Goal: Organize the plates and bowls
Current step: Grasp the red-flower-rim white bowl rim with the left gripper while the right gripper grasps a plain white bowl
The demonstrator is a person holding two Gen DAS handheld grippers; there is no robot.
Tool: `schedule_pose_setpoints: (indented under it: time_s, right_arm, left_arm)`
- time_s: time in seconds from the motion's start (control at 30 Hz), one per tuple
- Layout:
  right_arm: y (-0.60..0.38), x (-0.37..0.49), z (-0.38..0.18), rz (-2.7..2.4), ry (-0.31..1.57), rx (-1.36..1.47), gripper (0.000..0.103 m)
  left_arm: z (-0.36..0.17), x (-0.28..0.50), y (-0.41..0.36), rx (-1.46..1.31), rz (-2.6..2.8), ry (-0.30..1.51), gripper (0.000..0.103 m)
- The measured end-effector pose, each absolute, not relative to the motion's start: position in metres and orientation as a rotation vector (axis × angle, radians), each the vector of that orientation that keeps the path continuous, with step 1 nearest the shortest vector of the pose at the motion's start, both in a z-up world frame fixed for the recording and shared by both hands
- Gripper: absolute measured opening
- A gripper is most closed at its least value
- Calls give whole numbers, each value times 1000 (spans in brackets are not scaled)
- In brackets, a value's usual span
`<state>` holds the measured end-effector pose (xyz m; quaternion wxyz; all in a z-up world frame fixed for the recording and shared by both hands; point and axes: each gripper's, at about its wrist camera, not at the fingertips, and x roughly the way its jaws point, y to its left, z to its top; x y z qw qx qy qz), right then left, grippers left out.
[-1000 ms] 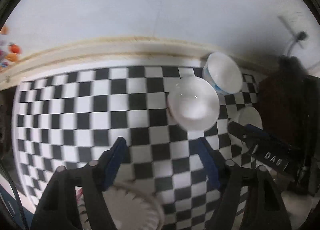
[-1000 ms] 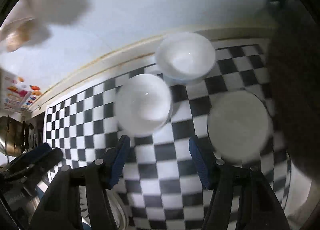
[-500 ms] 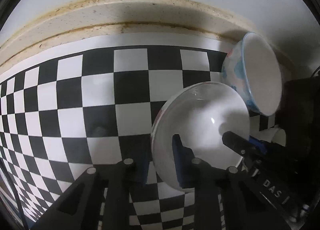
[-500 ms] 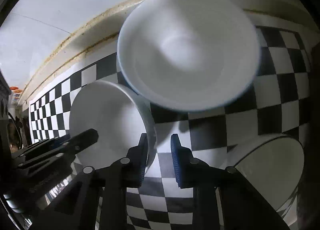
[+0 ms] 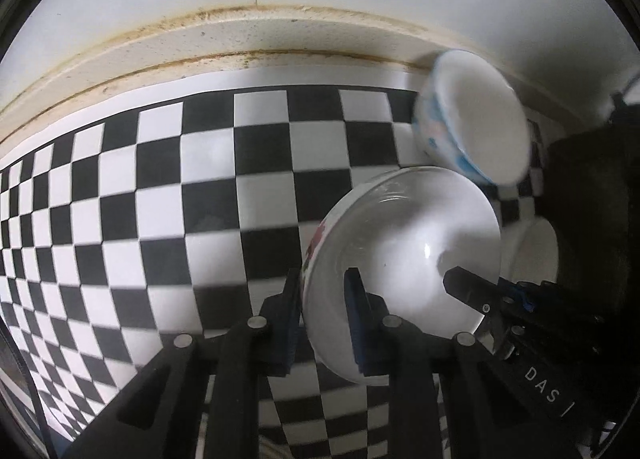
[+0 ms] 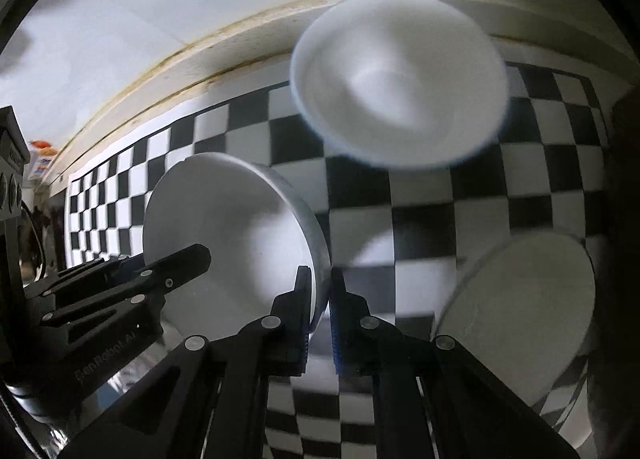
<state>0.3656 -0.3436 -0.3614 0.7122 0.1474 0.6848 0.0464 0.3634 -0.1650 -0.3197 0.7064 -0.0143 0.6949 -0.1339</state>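
A white bowl (image 5: 400,243) with a red flower print on its outer wall stands tilted over the checkered mat (image 5: 160,199). My left gripper (image 5: 324,279) is shut on the bowl's left rim, one pad outside and one inside. In the right wrist view the same bowl (image 6: 224,219) has its right rim between the closing jaws of my right gripper (image 6: 320,275), and the pads press on it. Each view shows the other gripper's fingers (image 5: 468,287) (image 6: 180,263) reaching into the bowl.
A white bowl with blue print (image 5: 480,131) (image 6: 400,79) sits behind, near the stained wall ledge (image 5: 256,35). A third white bowl (image 6: 520,299) (image 5: 536,251) stands to the right. A dark object (image 5: 592,219) fills the right edge.
Both grippers dropped toward the flower-print bowl and went from wide open to shut on its opposite rims. The bowl now stands tilted between them.
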Motion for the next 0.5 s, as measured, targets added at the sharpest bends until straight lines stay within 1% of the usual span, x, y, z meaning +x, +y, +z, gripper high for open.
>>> schedule_pose_setpoints:
  time_s: [0.2,0.3,0.5]
  right_arm:
    - [-337,311,-336,131,1489,332,10]
    - [-333,281,-328,136,1483,336,10]
    - [-338,215,-330,132,1500,354,10]
  left_arm:
    - [-292,310,-168,-35,-330,1528,19]
    - [-287,289,-169,-24,-345,1533,19]
    - [-302,244,-173,-21,-364,1578,19]
